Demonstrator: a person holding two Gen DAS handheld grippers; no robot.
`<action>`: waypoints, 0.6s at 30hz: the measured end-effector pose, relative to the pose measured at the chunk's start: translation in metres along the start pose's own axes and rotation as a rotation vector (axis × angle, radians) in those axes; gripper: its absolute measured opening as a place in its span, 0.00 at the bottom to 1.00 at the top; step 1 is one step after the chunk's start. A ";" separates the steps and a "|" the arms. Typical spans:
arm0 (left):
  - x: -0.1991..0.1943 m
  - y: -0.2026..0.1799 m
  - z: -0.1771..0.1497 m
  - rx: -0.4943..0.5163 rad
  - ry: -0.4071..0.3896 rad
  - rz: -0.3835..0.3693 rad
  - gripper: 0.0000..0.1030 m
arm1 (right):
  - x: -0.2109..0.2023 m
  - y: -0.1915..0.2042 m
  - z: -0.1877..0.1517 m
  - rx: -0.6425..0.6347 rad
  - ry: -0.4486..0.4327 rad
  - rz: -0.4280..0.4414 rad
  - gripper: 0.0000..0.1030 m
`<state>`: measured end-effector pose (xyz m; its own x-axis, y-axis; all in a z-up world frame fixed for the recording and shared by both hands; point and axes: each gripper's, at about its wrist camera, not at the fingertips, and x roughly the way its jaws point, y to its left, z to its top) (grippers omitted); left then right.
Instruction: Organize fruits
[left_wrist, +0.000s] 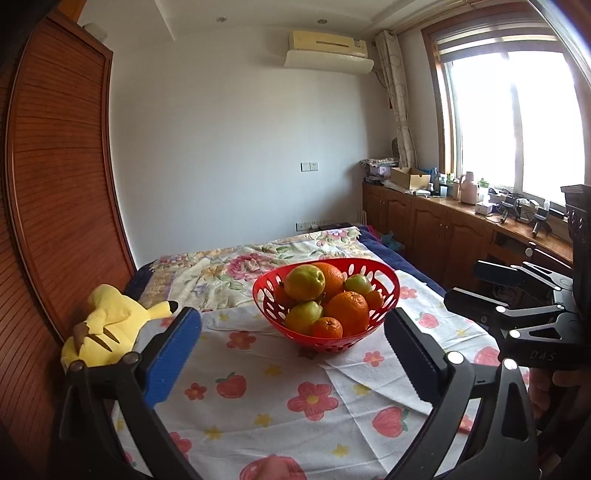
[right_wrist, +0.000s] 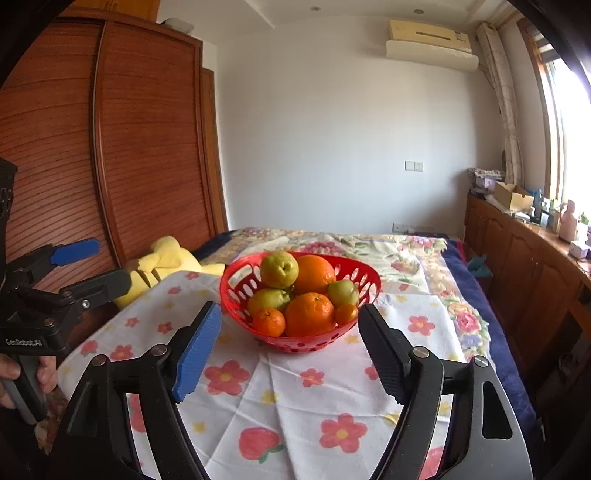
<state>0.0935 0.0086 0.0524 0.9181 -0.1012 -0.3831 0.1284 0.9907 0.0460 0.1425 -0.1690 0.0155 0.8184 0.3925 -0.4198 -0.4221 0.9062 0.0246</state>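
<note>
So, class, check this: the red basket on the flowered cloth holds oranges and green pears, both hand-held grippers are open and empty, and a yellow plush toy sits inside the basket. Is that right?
Not quite. The yellow plush toy is not in the red basket; the left wrist view shows it lying apart, off to the basket's left near the wardrobe. The rest holds: oranges and green pears in the basket, left hand-held gripper and right hand-held gripper open and empty.

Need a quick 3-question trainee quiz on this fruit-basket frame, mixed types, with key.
1. True or false: the left hand-held gripper is shut on an orange.
2. Where does the fruit lie? A) loose on the flowered cloth B) piled in the red basket C) on the windowsill
3. Fill in: beside the basket, towards the wooden wardrobe, lies a yellow ____.

Key: 1 false, both it and the right hand-held gripper stand open and empty; 2 B; 3 plush toy.
</note>
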 end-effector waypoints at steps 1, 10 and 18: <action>-0.004 0.000 0.002 -0.003 -0.005 0.003 1.00 | -0.003 0.001 0.001 0.000 -0.003 -0.001 0.78; -0.032 -0.004 0.003 -0.034 -0.064 0.020 1.00 | -0.029 0.003 0.004 0.000 -0.049 -0.027 0.88; -0.037 0.003 -0.013 -0.058 -0.036 0.058 1.00 | -0.046 0.006 -0.003 0.012 -0.062 -0.087 0.99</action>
<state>0.0555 0.0161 0.0549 0.9363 -0.0452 -0.3483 0.0532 0.9985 0.0136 0.1013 -0.1815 0.0325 0.8742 0.3213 -0.3642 -0.3444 0.9388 0.0015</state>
